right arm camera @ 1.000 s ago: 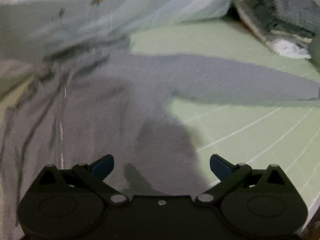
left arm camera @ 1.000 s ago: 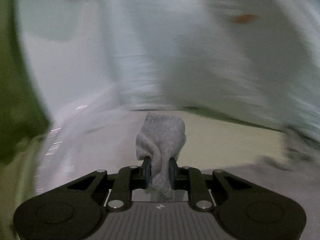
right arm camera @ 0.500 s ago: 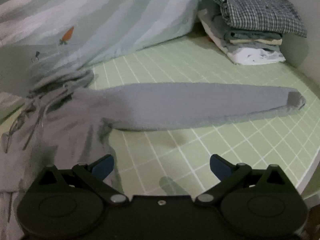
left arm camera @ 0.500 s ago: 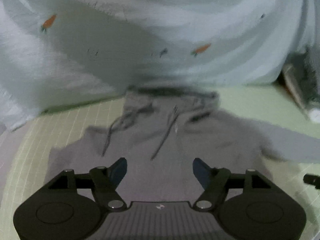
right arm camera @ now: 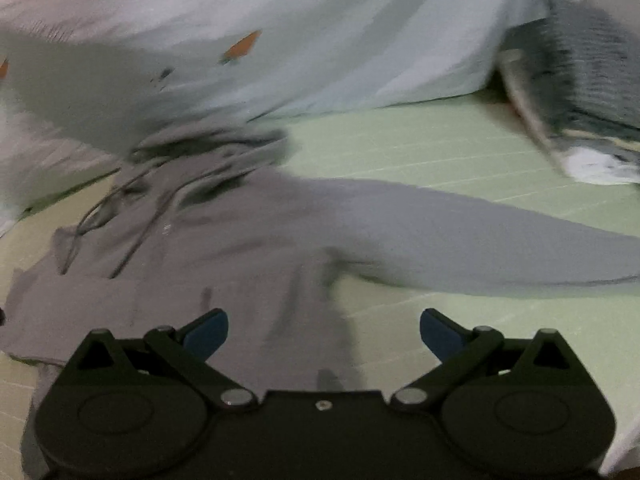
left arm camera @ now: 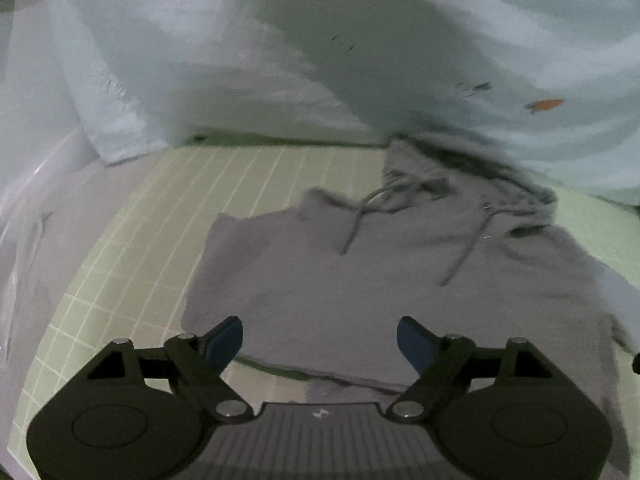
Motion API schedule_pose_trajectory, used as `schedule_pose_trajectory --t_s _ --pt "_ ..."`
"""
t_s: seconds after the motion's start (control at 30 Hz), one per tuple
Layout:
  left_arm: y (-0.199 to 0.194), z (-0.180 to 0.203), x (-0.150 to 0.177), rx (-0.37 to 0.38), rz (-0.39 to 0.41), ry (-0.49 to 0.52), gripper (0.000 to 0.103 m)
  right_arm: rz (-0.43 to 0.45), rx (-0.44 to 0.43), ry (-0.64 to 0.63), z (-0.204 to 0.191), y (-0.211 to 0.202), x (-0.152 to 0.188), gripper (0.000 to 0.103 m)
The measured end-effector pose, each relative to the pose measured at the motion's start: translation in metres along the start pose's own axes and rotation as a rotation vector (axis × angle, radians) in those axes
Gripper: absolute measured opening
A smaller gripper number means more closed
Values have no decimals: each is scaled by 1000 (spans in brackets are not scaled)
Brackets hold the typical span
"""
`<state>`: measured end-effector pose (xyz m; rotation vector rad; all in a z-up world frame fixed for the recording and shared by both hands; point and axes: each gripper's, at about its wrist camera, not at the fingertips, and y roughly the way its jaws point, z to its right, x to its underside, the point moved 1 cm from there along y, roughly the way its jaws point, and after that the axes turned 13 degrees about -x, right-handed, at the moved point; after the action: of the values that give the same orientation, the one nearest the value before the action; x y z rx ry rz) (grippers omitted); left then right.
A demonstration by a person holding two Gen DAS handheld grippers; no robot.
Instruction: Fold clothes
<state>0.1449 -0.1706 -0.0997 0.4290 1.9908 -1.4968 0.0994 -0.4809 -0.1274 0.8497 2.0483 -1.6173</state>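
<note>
A grey hoodie [left arm camera: 400, 272] lies flat on the green gridded mat [left arm camera: 132, 248], hood and drawstrings toward the far side. Its left side looks folded in over the body. My left gripper [left arm camera: 320, 338] is open and empty, just above the hoodie's near left part. In the right wrist view the hoodie [right arm camera: 224, 248] has its right sleeve [right arm camera: 480, 240] stretched out to the right across the mat [right arm camera: 440, 148]. My right gripper [right arm camera: 324, 330] is open and empty above the hoodie near the armpit.
A pale blue cloth with carrot prints [left arm camera: 400, 40] hangs behind the mat and also shows in the right wrist view [right arm camera: 320, 32]. A stack of folded clothes [right arm camera: 580, 112] sits at the far right. A pale surface [left arm camera: 36, 208] borders the mat's left side.
My left gripper let go of the grey sleeve end it was shut on and is now open, facing the hoodie's left part. My right gripper swung left, back toward the hoodie body.
</note>
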Motion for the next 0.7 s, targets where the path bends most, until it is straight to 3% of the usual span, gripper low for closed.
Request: schedule_pose_trajectory --t_s 0.13,0.2,0.27,0.37,0.57,0.63,0.7 --pt "24 -11 0 6 -26 1 85 -49 -74 46 -27 39 -6 96" --pt "38 -15 -1 2 -54 7 85 -80 -115 74 -40 56 -8 80" --pt "52 -21 -4 -1 -66 12 85 -100 -121 41 -54 70 -11 74" --pt "72 -30 -10 -8 -84 8 85 -126 -76 -2 -67 93 -18 71" --pt "104 -43 -10 -11 -161 -57 85 -178 -74 2 -70 112 -19 67" --pt "110 -43 -6 -9 -183 -77 85 -188 -80 -55 -76 112 -16 56" --pt "113 -41 -2 -6 -197 -70 85 -196 -89 -128 -83 108 -14 36"
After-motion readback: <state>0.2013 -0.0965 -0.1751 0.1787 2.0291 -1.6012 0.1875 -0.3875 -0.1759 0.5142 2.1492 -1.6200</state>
